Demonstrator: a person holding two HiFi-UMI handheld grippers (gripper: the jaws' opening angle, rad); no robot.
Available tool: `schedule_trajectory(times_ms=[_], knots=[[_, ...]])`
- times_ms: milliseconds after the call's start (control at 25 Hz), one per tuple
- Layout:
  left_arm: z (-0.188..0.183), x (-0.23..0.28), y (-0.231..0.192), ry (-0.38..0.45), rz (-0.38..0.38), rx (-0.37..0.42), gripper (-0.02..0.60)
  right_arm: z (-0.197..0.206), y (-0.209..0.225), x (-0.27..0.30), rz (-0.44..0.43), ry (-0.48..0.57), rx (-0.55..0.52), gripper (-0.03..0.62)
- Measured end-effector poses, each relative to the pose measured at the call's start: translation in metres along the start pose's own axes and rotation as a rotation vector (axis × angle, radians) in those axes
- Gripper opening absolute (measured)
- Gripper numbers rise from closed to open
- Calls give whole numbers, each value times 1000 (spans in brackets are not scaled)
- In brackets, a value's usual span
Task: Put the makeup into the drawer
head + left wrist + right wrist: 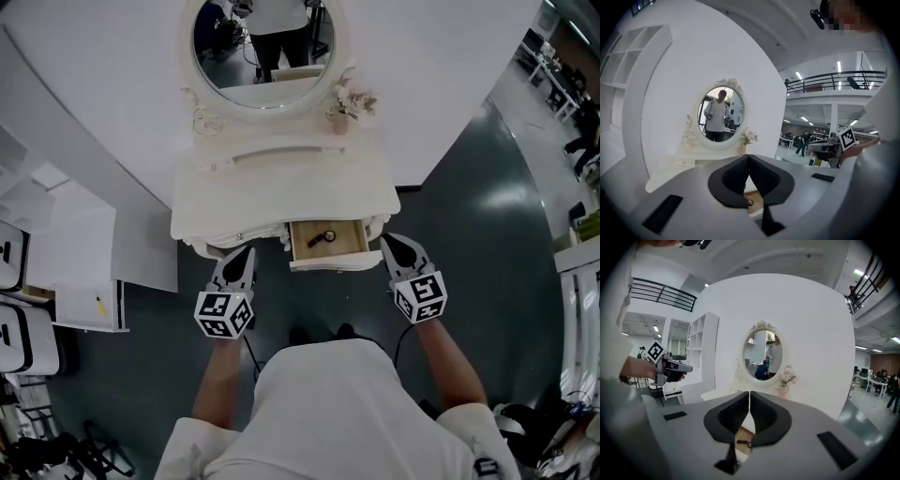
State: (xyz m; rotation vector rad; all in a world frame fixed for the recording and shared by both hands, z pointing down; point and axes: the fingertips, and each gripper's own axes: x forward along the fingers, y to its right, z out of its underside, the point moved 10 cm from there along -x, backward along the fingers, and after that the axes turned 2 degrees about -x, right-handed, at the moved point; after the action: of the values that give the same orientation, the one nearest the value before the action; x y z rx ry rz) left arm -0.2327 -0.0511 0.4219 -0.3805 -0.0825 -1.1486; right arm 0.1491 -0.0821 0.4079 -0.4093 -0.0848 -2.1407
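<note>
Lying in open drawer (349, 234) of white vanity (281, 183): dark makeup item (322, 237), near middle of wooden drawer floor. Left gripper (246, 253) just left of drawer, jaws pressed together, nothing held. Right gripper (389, 244) just right of drawer, jaws closed, empty. Oval mirror (267, 47) and flower vase (342, 111) at vanity rear.

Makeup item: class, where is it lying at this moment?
In the head view, the dark makeup item lies inside the open drawer, at the front of the white dressing table, right of its centre.
</note>
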Motion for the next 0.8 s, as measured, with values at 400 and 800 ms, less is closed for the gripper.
schedule_trajectory(times_ms=[400,800], knots=[[-19,5,38,73,-14,47,17,2,48,-25,-2,48,-9,29],[-15,11,54,68,-30,47,16,4,64,-31,-14,70,0,29]])
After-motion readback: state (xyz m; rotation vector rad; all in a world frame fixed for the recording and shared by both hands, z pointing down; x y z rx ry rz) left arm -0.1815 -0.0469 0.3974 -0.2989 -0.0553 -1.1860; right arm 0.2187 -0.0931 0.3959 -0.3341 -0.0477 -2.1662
